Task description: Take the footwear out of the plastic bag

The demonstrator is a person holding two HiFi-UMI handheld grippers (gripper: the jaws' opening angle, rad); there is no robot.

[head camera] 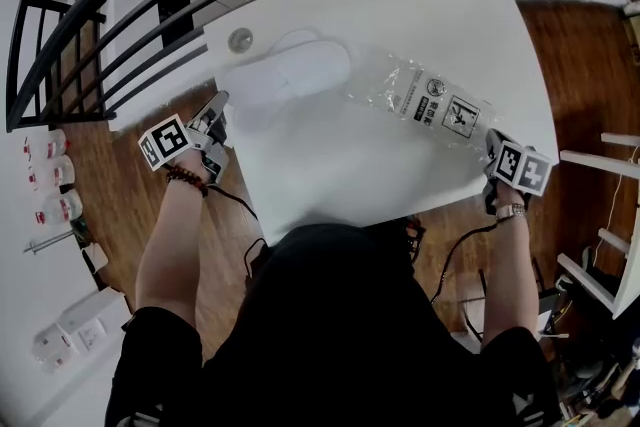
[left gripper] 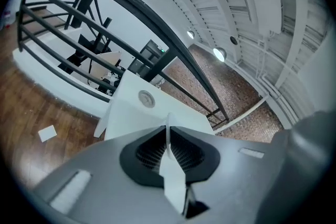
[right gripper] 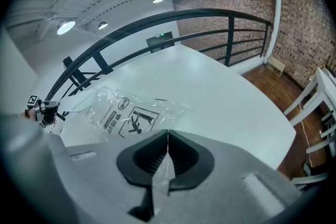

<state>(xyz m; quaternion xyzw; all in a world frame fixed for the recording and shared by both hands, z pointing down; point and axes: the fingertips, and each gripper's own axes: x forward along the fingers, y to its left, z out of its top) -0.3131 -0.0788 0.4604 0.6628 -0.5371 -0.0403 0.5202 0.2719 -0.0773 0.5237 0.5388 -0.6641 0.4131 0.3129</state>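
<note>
The slipper (head camera: 290, 73) is seen lying on the white surface (head camera: 400, 0), outside the plastic bag (head camera: 425, 100) and just to the bag's left. A thin white edge of it is clamped in the left tongs (head camera: 213, 120). The bag's right end is pinched by the right tongs (head camera: 492, 153).

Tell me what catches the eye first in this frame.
A white slipper lies on the white table toward the left, beside a crumpled clear plastic bag with printed warnings. The left gripper pinches what looks like the slipper's edge; the right gripper pinches the bag's corner.
</note>
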